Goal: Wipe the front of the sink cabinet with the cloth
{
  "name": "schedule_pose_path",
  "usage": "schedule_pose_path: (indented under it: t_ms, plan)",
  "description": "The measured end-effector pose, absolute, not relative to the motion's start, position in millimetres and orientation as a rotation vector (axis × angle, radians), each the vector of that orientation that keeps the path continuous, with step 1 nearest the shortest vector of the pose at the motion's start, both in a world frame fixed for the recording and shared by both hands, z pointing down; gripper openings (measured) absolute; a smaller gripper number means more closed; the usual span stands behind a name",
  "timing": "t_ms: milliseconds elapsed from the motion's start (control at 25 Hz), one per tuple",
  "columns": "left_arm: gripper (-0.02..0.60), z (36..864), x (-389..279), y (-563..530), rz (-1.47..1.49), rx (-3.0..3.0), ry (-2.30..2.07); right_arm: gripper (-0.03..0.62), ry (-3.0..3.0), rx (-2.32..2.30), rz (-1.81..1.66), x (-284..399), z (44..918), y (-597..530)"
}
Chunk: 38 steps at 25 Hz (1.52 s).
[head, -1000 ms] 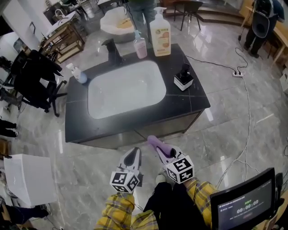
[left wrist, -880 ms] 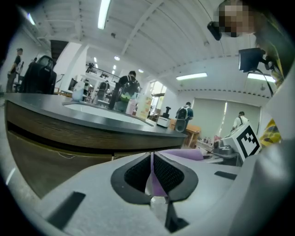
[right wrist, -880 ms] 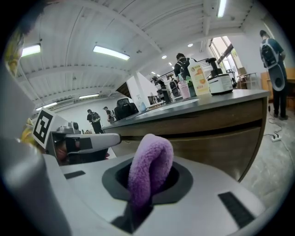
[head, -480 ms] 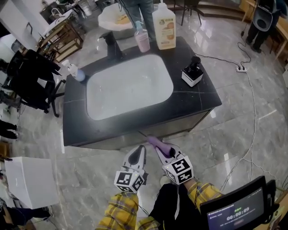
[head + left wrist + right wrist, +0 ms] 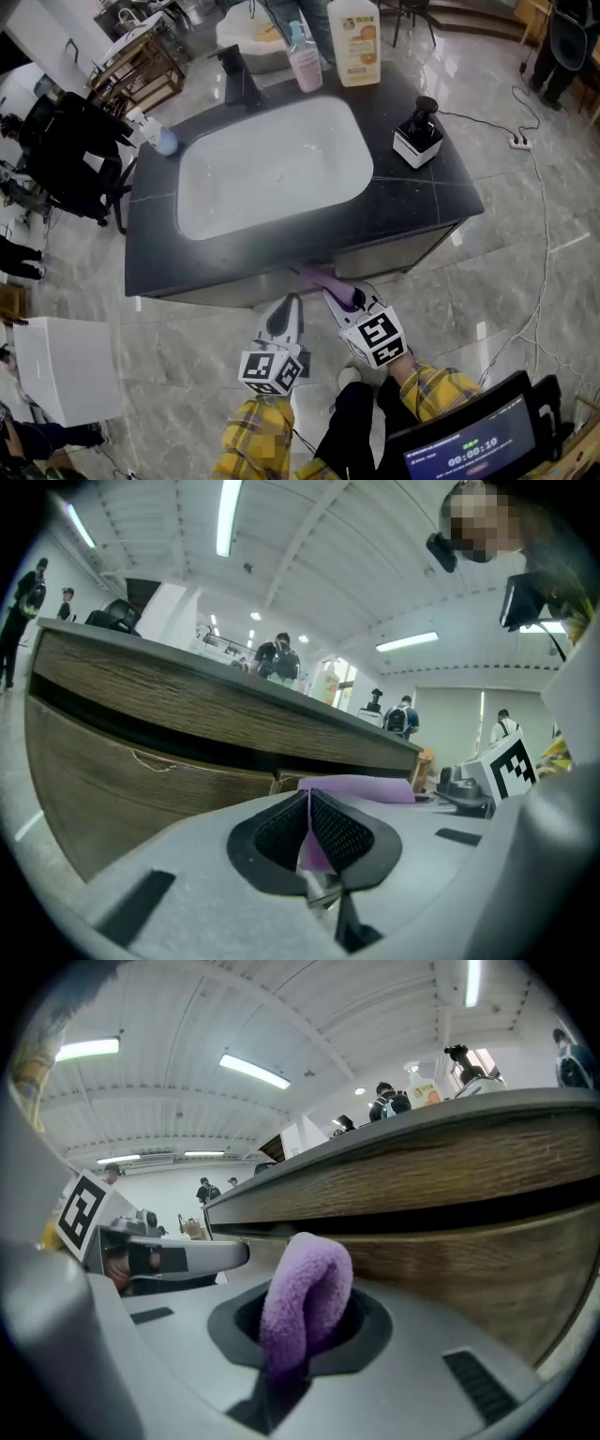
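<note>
Wiping looks barely begun: the right gripper point(image 5: 345, 298) has its jaws clamped on the purple cloth point(image 5: 323, 281), whose folded end is at the sink cabinet point(image 5: 394, 255) front, just under the worktop point(image 5: 412, 202) edge, contact unclear; the left gripper point(image 5: 286, 314), jaws together and empty, hangs beside it

dark screen point(image 5: 473, 442) showing timer 00:00:10, nothing else legible

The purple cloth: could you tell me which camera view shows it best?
The right gripper view: the purple cloth sits large and central, folded between the fingers of the right gripper, near the cabinet front. The head view shows it small, poking from that gripper; the left gripper view shows only a flat strip.
</note>
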<state>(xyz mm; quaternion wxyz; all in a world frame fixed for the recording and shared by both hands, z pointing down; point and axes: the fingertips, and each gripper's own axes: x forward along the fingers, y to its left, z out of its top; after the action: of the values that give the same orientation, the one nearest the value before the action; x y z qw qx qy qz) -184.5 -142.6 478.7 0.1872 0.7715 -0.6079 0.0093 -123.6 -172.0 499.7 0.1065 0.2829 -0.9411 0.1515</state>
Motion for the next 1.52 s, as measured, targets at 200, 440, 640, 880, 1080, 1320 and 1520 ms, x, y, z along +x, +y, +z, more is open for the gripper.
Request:
schedule_pose_path:
  t_ms: [200,440,640,880,1080,1320,1520]
  plan:
    - [0.014,489.4,-184.3,-146.2,0.007,2.148,-1.746,0.041,-2.790,0.875,0.441,-113.6,506.6,-184.5]
    - [0.014,496.7,-158.6,-152.5,-0.011,2.159,-1.722,0.041,-2.779,0.967,0.436,-68.3,508.0,-197.3]
    - [0.014,501.7,-110.2,-167.4,0.035,2.243,-1.642,0.041,-2.752,1.092,0.464,-13.1,511.7,-211.3]
    - [0.015,504.0,-52.3,-191.3,0.008,2.269,-1.562,0.041,-2.690,1.225,0.489,52.1,513.1,-227.7]
    - [0.014,508.4,-8.2,-207.9,-0.001,2.283,-1.495,0.041,-2.641,1.301,0.481,103.3,517.5,-240.2]
    - [0.014,514.5,40.6,-227.3,0.032,2.319,-1.439,0.041,-2.598,1.378,0.516,152.5,526.7,-255.9]
    - [0.014,507.4,68.8,-241.6,0.000,2.339,-1.403,0.041,-2.592,1.426,0.562,170.1,528.1,-253.8]
